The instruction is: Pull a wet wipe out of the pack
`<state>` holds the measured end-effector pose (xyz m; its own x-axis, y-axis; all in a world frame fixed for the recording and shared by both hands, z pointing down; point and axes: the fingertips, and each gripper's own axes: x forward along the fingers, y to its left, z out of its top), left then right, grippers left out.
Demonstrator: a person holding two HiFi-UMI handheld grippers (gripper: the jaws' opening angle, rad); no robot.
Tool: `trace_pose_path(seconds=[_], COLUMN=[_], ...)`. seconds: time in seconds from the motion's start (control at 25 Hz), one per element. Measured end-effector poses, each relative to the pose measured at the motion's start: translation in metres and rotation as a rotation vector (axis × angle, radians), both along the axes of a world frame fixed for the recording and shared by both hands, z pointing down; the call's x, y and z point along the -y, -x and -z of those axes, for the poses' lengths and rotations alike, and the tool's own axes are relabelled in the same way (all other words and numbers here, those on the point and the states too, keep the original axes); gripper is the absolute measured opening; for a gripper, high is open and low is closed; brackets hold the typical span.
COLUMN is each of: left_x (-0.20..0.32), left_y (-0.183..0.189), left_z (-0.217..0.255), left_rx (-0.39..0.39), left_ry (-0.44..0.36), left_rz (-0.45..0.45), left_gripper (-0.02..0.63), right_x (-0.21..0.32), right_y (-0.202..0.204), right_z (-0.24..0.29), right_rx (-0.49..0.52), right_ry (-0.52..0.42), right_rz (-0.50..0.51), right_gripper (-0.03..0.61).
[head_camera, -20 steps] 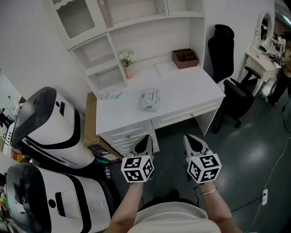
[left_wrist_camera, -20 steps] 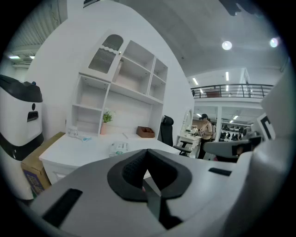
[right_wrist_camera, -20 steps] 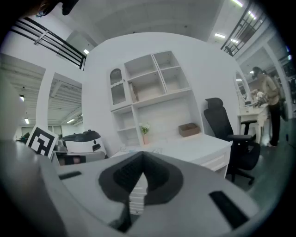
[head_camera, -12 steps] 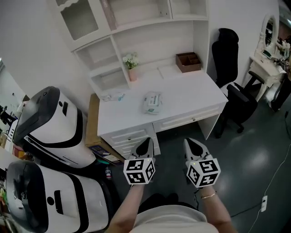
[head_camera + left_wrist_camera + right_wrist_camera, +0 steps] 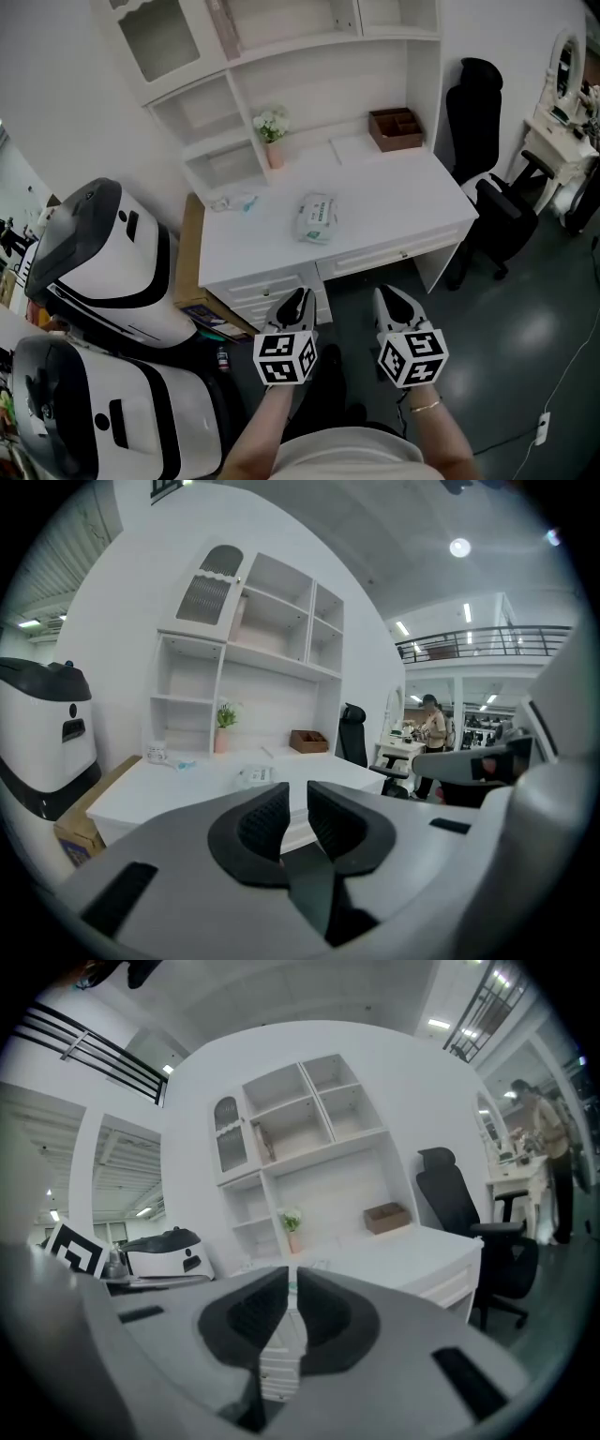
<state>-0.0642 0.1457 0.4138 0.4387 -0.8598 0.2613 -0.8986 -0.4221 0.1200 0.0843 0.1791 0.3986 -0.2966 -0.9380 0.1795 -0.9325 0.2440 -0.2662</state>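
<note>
Soft plastic film was my read on the wet wipe pack (image 5: 316,217): a light, squishy pouch, pale with a greenish label on top. It lay flat near the middle of the desk (image 5: 394,202), well apart from both tongs. I'd guess it would slide or lift off the smooth top if you only tugged the wipe. One gripper should probably pin the pack's edge while the other pinches the sheet at the label opening. The wipe itself would likely be limp, damp and easy to tear.

Going left to right: two bulky white-and-black machines (image 5: 103,253) with glossy, rounded shells stood on the floor. A brown cardboard box (image 5: 190,253) was wedged between them and the desk. The desk was white, flat and matte, with a boxy open-shelf hutch behind it. A small potted plant (image 5: 270,131) stood at the back, left of the pack. Right of the pack sat a squared-off brown wooden tray (image 5: 395,128), also at the back. A black padded office chair (image 5: 473,112) stood off the right end.

The left gripper (image 5: 296,302) hung in front of the desk drawers, pads parted by only a thin slit, with nothing between them. The right gripper (image 5: 391,302) was much the same, its gap a touch slimmer and also empty.
</note>
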Motion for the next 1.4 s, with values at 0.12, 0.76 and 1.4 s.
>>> trace_pose_path(seconds=[0.12,0.76,1.4], left_x=[0.027,0.206,0.277], left_y=[0.001,0.004,0.002], left_z=[-0.005,-0.027,-0.045], left_rx=[0.004,0.048,0.067], left_ry=[-0.001,0.045,0.086], left_rz=[-0.002,-0.052,-0.113], left_gripper=[0.071,0.150,0.166], right_x=[0.026,0.190,0.257], right_y=[0.000,0.029,0.035], right_z=[-0.006,-0.021,-0.035], right_rx=[0.013,-0.002,0.012], right_ry=[0.016,0.120,0.184], right_rz=[-0.001,0.015,-0.057], right_gripper=[0.029,0.058,0.058])
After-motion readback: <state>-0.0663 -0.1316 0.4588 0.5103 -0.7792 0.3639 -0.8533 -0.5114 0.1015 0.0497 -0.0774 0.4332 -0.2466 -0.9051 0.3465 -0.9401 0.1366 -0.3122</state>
